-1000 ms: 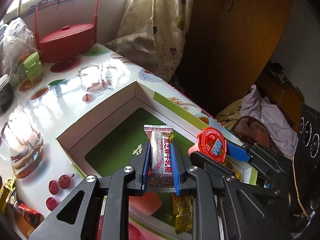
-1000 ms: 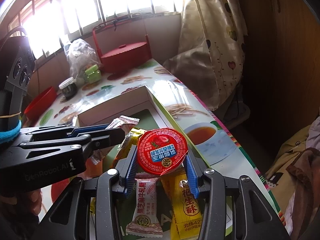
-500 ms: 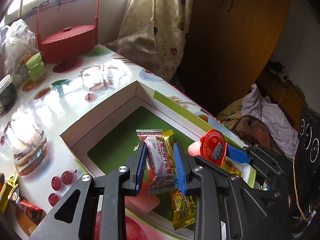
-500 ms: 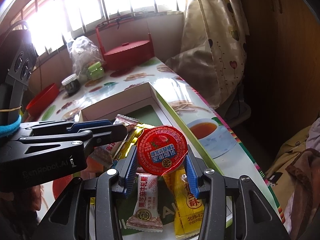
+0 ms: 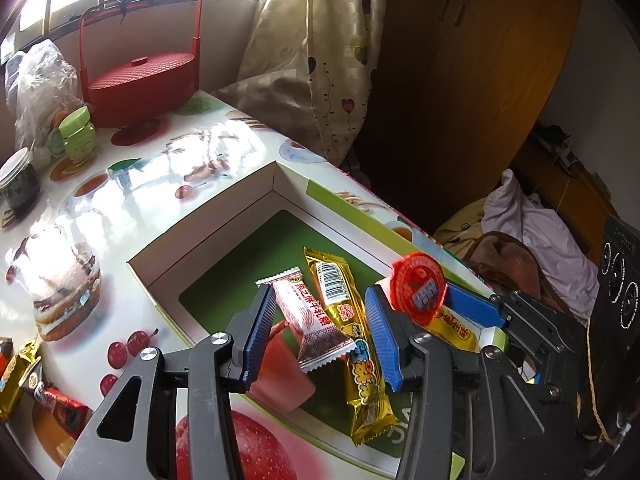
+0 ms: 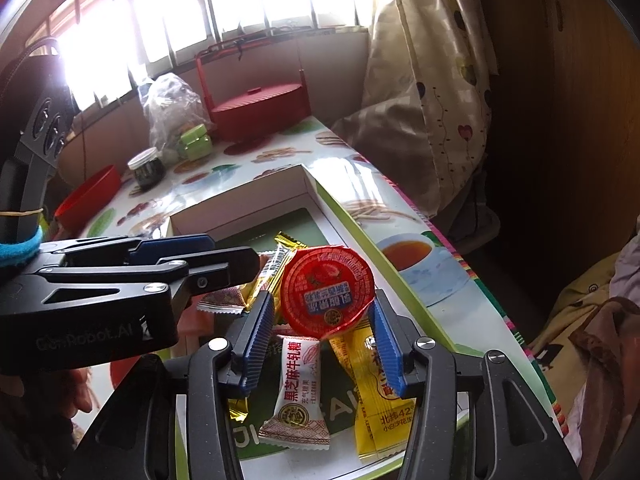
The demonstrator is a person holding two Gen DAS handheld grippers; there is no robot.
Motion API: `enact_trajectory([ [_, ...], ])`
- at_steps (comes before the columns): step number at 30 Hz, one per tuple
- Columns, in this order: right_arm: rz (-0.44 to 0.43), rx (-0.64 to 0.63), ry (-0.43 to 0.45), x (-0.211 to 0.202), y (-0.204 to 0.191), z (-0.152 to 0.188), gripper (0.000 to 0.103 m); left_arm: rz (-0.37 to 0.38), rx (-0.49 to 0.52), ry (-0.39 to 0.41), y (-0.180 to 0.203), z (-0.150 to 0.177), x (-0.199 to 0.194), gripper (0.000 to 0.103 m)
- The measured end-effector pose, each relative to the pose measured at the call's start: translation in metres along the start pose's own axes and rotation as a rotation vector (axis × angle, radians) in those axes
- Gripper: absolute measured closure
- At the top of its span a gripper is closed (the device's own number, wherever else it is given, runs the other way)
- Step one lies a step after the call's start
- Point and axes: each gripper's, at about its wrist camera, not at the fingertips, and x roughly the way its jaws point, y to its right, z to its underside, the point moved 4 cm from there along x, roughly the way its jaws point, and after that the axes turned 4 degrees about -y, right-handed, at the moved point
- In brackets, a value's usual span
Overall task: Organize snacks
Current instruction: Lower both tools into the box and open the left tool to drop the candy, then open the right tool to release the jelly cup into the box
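Both hand-held grippers are hovering over the open box [image 5: 224, 216], which is sitting on the fruit-patterned surface [image 5: 132, 184] and serving as the collecting place for the snacks.

The left hand-held gripper [image 5: 320, 332] is spreading its jaws, and the white-and-red nougat candy [image 5: 310, 320] is lying between the blue pads without being pressed by either one. It is tilting across a gold snack bar [image 5: 352, 344] in the box (apparently let go right there so it drops in with the others). A pink jelly cup [image 5: 280, 372] is lying beneath the left pad.

The right hand-held gripper [image 6: 324, 332] is widening its jaws too, with the red-lidded jelly cup [image 6: 326, 292] between the pads. The cup is tipping with its foil lid facing the camera, and a gap is showing on the left side, so the grip looks to be letting go. It is being held low over the box, above a second nougat candy [image 6: 296, 388] and a yellow peanut-crisp bar [image 6: 380, 400], most likely so it falls only a short way and does not bounce out.

More wrapped snacks [image 5: 24, 376] are waiting on the surface outside the box at the near left edge, so the sorting seems unfinished. The red lidded basket [image 5: 140, 84] and the jars are standing well apart at the far end.
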Motion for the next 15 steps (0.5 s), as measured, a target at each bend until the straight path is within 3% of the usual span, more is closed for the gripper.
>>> enact_trajectory([
  [15,0.016,-0.02,0.009,-0.01,-0.009,0.002,0.05,-0.01,-0.013,0.035,-0.003,0.007,-0.021,0.055],
])
